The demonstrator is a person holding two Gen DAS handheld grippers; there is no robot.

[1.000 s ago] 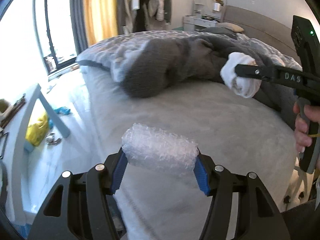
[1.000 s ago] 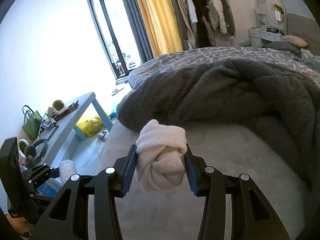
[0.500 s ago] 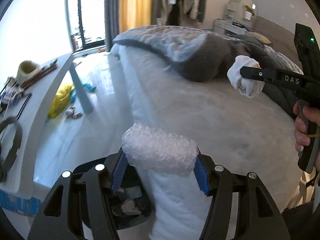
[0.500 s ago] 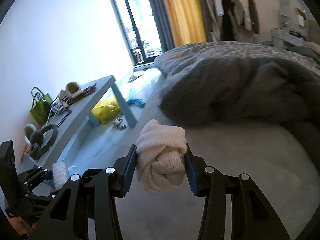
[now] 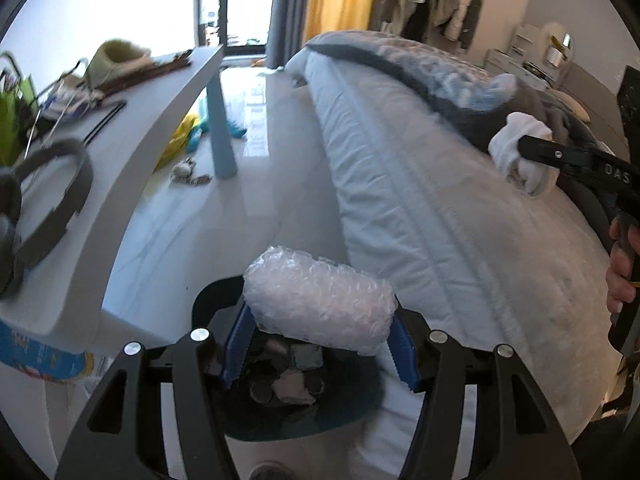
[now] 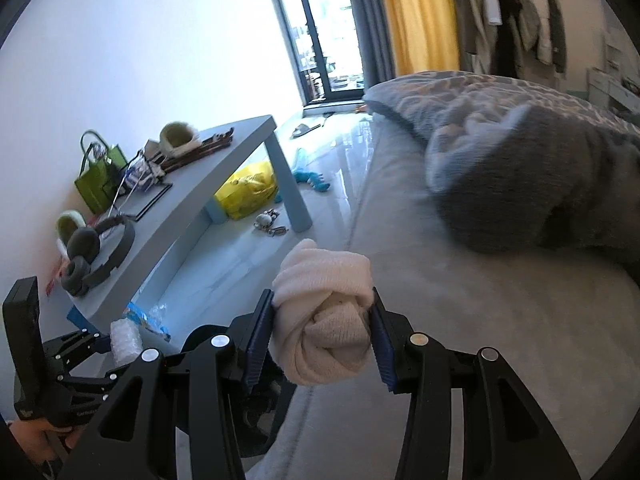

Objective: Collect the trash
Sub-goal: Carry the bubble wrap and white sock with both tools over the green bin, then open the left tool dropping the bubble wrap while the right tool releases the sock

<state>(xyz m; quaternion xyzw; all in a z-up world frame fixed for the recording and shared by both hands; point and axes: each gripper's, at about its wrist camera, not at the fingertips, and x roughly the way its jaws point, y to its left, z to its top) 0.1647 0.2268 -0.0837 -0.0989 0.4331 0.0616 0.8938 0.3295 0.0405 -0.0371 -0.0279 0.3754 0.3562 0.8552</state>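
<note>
The roll of bubble wrap [image 5: 318,298] sits crosswise in the left gripper [image 5: 318,344], its blue fingers [image 5: 236,350] pinching it at both ends. It hangs directly over a dark trash bin [image 5: 280,412] that stands on the floor at the foot corner of the bed [image 5: 460,248]. Inside the bin lies a heap of crumpled scraps, grey and whitish, with a small greenish piece among them; what each one is I cannot tell.

Off to the right, the right gripper [image 6: 322,342] has its fingers [image 6: 260,344] pinched on a knotted white sock ball [image 6: 324,332], held above the edge of the mattress, apart from the bin. From that gripper's own camera the bubble wrap [image 6: 126,338] shows at lower left, and the bin rim [image 6: 200,334] peeks out behind the black frame.

A grey fleece blanket [image 6: 540,184] is bunched up on the far half of the bed. Along the wall runs a pale blue counter [image 6: 224,164] carrying grey headphones [image 6: 98,252], a green tote bag [image 6: 98,184], a fuzzy slipper [image 6: 178,136] and some dark sticks beside it. Under the counter, on the glossy floor [image 5: 248,184], lie a yellow bag [image 6: 250,188] and a teal toy [image 6: 312,178]. A yellow curtain [image 6: 420,16] hangs by the window, with clothes on a rack just beside it.
</note>
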